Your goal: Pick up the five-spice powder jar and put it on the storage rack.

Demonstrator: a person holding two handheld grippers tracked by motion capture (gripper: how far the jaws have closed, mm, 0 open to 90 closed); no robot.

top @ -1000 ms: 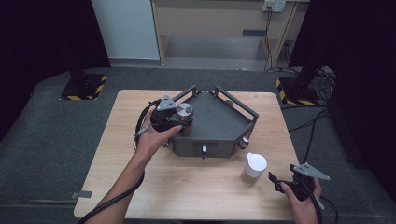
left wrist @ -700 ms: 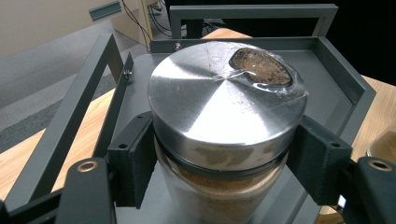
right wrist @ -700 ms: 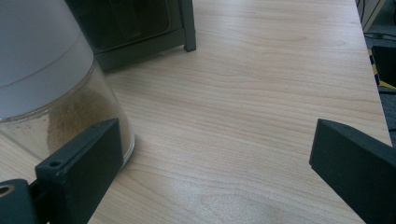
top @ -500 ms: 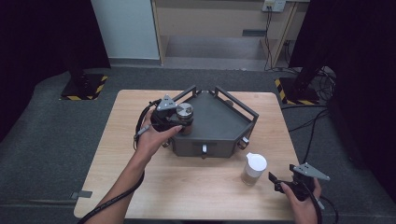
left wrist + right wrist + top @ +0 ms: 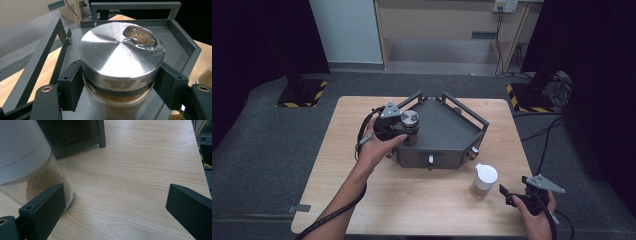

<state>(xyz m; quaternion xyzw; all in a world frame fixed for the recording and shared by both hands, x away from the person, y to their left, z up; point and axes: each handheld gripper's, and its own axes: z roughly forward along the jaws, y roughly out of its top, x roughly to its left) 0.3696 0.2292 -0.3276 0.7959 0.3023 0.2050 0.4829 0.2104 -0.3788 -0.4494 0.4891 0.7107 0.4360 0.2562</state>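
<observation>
1. The jar [image 5: 121, 72] stands upright, its long axis vertical and its round metal lid [image 5: 120, 53] facing up; a patch of brown powder under clear tape sits on the lid's far edge.
2. The jar is at the left front corner of the dark grey tray [image 5: 447, 131], inside its raised frame.
3. The left gripper [image 5: 398, 125] pinches the jar: in the left gripper view its two black jaws press against the glass from either side, just under the lid.
4. Brown powder shows through the glass below the lid.
5. The right gripper [image 5: 517, 197] hangs near the table's front right corner, jaws spread wide with bare wood between them.
6. A second jar, the white-topped one [image 5: 484, 180], stands upright on the table just left of the right gripper, in front of the tray; in the right gripper view it sits just beside one jaw, whether touching I cannot tell.
7. The table [image 5: 422, 200] is pale wood with a plain grain.
8. It stands on grey carpet; black curtains hang left and right, yellow-black striped stand bases [image 5: 302, 92] sit on the floor, and cables trail at the right.
</observation>
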